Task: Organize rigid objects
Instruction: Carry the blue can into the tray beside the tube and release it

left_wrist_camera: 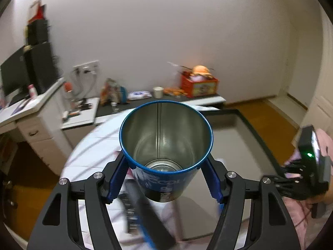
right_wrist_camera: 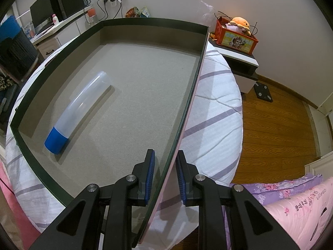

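A blue tin cup (left_wrist_camera: 166, 145) is clamped upright between the left gripper (left_wrist_camera: 166, 179) pads, raised over the bed. The tray (right_wrist_camera: 124, 95) wall is pinched by the nearly closed right gripper (right_wrist_camera: 165, 175); a bottle (right_wrist_camera: 77, 110) lies inside the tray.

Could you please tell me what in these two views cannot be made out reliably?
- Left wrist view: the print on the blue tin cup is partly wrapped out of sight.
- Left wrist view: the dark object under the left tongs is motion-blurred, unidentifiable.
- Right wrist view: the box wall in the right tongs hides its outer face.
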`<action>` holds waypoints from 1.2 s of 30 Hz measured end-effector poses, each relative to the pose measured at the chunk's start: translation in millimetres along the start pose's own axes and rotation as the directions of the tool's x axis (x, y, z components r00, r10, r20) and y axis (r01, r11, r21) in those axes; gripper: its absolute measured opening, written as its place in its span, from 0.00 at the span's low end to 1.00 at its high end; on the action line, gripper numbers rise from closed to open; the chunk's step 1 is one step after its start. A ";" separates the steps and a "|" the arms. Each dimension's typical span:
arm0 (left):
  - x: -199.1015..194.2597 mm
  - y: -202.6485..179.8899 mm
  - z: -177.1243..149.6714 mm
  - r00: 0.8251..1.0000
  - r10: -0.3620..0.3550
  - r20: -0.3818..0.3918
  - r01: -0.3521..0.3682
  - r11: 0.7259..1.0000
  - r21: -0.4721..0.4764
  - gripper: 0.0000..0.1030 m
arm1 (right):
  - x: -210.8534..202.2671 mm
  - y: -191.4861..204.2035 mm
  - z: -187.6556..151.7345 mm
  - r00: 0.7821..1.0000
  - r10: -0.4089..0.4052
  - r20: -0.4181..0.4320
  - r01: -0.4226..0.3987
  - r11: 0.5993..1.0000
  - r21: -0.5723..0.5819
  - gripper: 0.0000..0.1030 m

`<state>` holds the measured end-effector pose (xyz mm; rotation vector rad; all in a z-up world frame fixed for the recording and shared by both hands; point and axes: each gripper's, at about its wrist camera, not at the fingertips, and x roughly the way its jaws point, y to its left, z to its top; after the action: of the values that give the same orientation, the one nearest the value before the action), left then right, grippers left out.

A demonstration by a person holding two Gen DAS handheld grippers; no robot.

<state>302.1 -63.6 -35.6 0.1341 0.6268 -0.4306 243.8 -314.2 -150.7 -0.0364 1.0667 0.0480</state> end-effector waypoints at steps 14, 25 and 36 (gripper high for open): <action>44.3 -106.0 -2.4 0.969 -0.225 -0.100 0.233 0.970 0.071 0.66 | -0.3 -3.3 -0.6 1.000 0.023 0.007 -0.024 1.000 0.011 0.22; 66.1 -114.7 -19.7 0.949 -0.250 -0.189 0.257 0.966 0.013 0.68 | -0.1 -3.1 -0.7 1.000 0.022 0.006 -0.022 1.000 0.010 0.22; -3.7 -71.6 -11.9 0.959 -0.283 -0.003 0.283 0.958 -0.039 0.96 | 0.0 -0.8 0.9 1.000 0.013 -0.003 -0.013 1.000 0.006 0.22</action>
<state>262.3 -124.1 -42.5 0.0092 0.6651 -0.6950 244.7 -315.0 -150.2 -0.0240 1.0702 0.0569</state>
